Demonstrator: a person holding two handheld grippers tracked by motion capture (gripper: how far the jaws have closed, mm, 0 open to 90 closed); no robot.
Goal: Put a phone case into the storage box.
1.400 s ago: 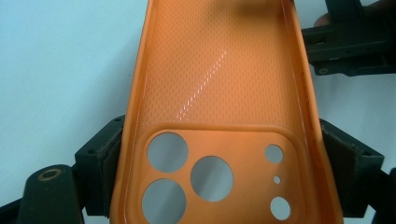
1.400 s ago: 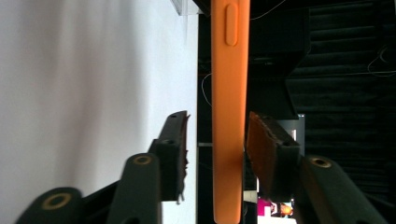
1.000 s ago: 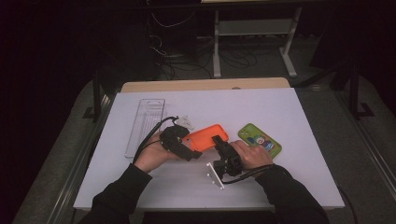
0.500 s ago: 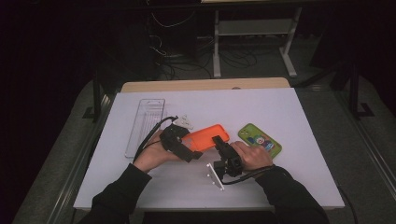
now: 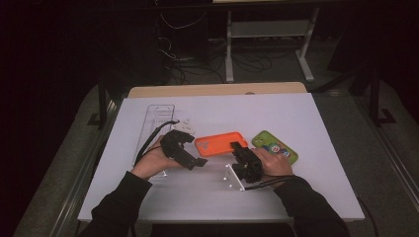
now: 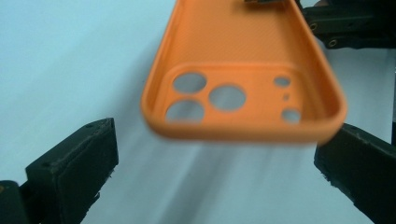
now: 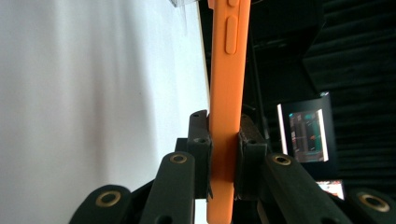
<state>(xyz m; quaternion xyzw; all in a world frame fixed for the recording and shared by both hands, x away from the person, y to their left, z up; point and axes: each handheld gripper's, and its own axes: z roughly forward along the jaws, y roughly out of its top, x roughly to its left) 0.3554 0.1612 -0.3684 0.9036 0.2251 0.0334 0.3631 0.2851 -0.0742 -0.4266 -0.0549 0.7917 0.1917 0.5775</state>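
An orange phone case (image 5: 220, 143) hangs just above the white table, held edge-on. My right gripper (image 5: 236, 148) is shut on its right end, and in the right gripper view the pads (image 7: 201, 140) pinch the case's side wall (image 7: 226, 93). My left gripper (image 5: 195, 147) sits at the case's left end. Its jaws have just been opening and now stand wide. In the left gripper view the case's camera-hole end (image 6: 243, 84) lies between and beyond the jaws of the left gripper (image 6: 219, 144), with no pad pressing on it.
A green phone (image 5: 274, 147) with a picture on it lies right of the case, by the right hand. A clear plastic tray (image 5: 155, 128) lies at the left. A small white bracket (image 5: 232, 177) sits in front of the right gripper. The table (image 5: 296, 113) is bare farther back.
Both hands and the case stay where they were. The left gripper's jaws look wider apart at the case's left end than a second ago.
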